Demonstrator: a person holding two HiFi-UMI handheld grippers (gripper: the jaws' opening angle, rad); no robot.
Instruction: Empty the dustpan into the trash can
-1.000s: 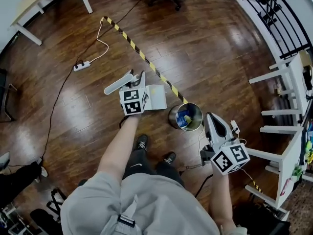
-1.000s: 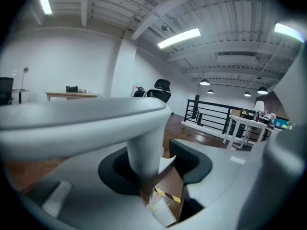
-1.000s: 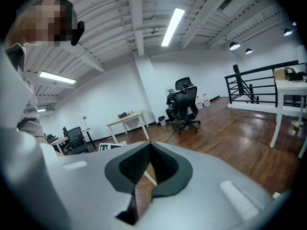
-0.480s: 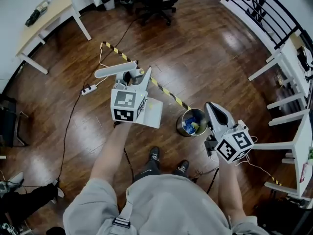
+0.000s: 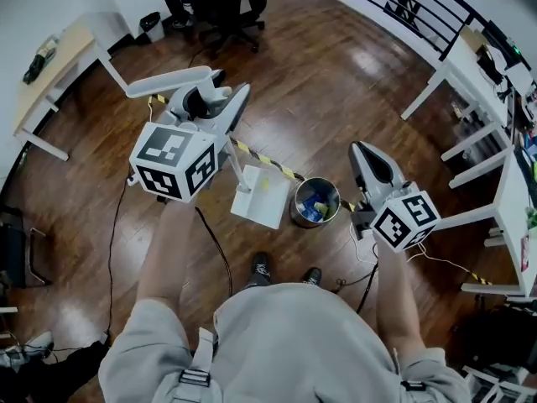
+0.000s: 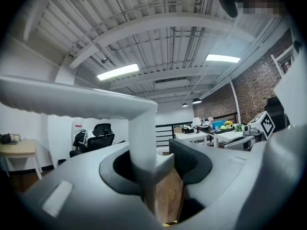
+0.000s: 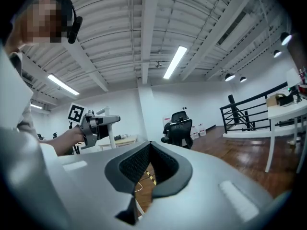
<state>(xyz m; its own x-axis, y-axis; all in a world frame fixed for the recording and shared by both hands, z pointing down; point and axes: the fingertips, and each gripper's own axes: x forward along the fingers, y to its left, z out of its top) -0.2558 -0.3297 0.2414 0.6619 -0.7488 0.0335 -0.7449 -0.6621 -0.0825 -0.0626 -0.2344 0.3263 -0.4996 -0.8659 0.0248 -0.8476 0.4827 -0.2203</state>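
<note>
**Head view.** Left gripper [image 5: 218, 107] at upper left of centre, clamped on the upright handle [image 5: 237, 162] of the dustpan [image 5: 262, 198]. Dustpan at frame centre, just left of the can [image 5: 316, 201], beside the rim and not over it. Can open, with blue and yellow scraps inside. Faint yellow speck on the pan; its contents otherwise too small to read. Right gripper [image 5: 363, 152] right of the can, clear of both.

**Left gripper view.** Jaws held partway apart by the white handle [image 6: 141, 138] and pressing on it at frame centre. Handle's top bar runs off to the left edge. Wood floor [image 6: 168, 195] visible through the gap below.

**Right gripper view.** Jaws [image 7: 149, 164] closed to a narrow slit, nothing between them. Left gripper [image 7: 91, 126] and handle visible at middle left.

**Step in hand (judged).** Carrying the dustpan to the can; tipping not yet begun.

**Next move (judged).**
- Shift the pan right until its lip sits over the can mouth.
- Roll the left wrist to tilt the lip downward.
- Keep the grip firm, since the long handle is likely to swing.
- Keep the right gripper out of the way.
</note>
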